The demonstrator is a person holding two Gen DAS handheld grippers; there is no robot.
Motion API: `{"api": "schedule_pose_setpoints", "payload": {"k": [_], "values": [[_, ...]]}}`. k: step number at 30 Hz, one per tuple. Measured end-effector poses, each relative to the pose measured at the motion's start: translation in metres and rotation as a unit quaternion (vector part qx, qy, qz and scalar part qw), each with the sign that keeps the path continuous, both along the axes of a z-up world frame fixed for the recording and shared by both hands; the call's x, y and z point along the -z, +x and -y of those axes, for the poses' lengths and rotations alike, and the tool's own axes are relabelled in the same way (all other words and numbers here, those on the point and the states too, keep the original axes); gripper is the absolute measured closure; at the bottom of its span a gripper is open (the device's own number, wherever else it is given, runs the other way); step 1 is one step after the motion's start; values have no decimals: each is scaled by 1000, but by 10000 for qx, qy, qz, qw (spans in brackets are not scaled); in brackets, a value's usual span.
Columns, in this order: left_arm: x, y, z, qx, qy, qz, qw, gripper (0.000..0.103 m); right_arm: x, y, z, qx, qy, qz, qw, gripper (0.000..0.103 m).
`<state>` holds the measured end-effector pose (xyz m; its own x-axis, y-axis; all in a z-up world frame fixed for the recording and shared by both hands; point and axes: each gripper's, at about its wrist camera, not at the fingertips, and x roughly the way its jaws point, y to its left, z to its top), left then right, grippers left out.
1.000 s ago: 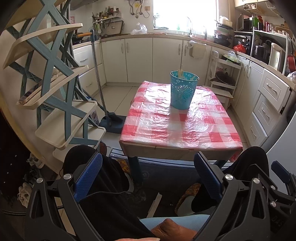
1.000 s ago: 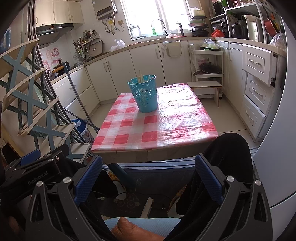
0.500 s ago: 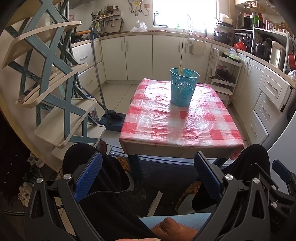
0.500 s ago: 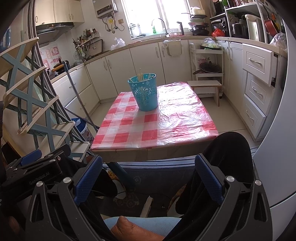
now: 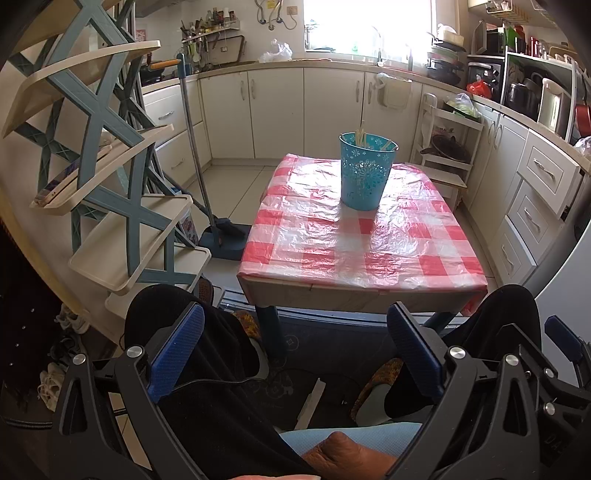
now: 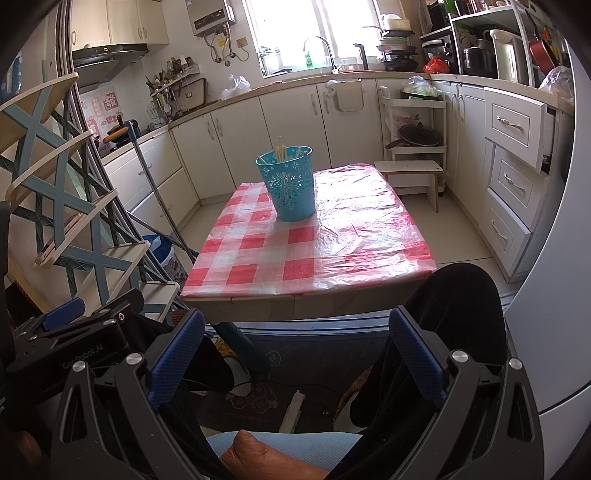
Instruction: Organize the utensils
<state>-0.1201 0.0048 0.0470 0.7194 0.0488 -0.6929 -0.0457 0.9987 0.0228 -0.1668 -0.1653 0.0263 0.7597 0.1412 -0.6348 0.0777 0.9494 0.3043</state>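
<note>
Daylight enters through the window [image 5: 369, 29] at 12 o'clock and overexposes it in both views. Glare spreads over the plastic tablecloth [image 6: 354, 221] near centre. The floor beneath the table [image 5: 354, 291] lies in shadow. Fisheye distortion bends the cabinets; black vignetting fills all corners. Focus is sharp throughout.

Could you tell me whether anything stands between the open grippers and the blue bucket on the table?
Nothing visible does: only bare checked tablecloth lies between the table's near edge and the blue bucket.

Glossy crinkled plastic tablecloth [image 5: 369, 240]; perforated blue plastic bucket [image 5: 365, 173]; textured blue gripper pads [image 6: 177, 358].
</note>
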Motion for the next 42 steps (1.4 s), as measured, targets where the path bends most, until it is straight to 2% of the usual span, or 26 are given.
{"api": "schedule_pose_setpoints", "payload": {"k": [42], "values": [[0, 0, 3, 3, 16, -7, 10000, 8, 4, 0, -2, -23, -26, -26, 10000, 7]]}}
